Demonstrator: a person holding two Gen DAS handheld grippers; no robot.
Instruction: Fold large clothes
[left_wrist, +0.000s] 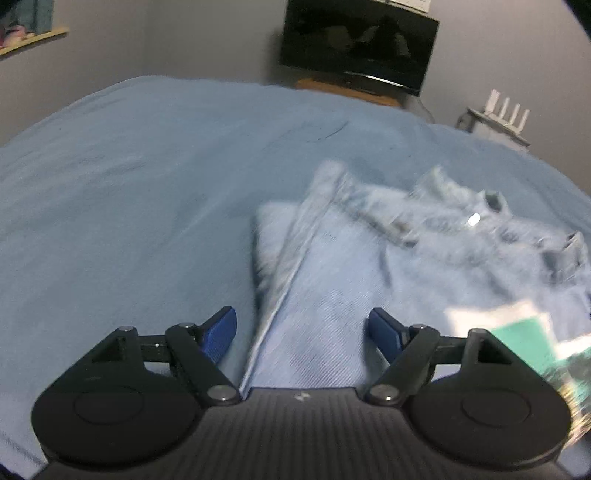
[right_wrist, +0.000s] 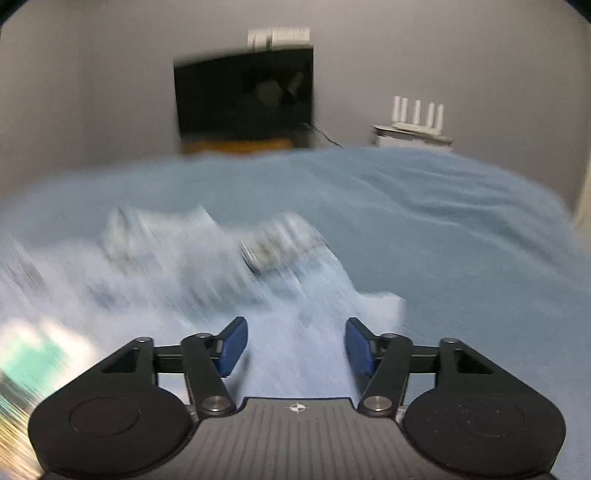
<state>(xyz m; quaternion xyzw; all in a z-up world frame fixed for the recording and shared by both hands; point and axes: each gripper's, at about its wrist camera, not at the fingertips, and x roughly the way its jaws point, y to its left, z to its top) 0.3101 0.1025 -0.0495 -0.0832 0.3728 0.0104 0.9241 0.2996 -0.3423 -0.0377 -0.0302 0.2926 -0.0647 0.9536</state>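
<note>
Light blue jeans (left_wrist: 369, 258) lie folded on the blue bedspread (left_wrist: 129, 184), waistband with a metal button at the far right in the left wrist view. My left gripper (left_wrist: 302, 332) is open and empty, just above the jeans' near left edge. In the blurred right wrist view the jeans (right_wrist: 221, 277) spread left of centre on the bedspread (right_wrist: 443, 221). My right gripper (right_wrist: 295, 341) is open and empty above the jeans' near right part. The other gripper shows as a blurred green-white shape in each view's lower corner.
A dark TV (left_wrist: 358, 44) stands on a wooden stand beyond the bed's far edge; it also shows in the right wrist view (right_wrist: 243, 96). A white router with antennas (right_wrist: 417, 114) sits on a small shelf at the right. Grey wall behind.
</note>
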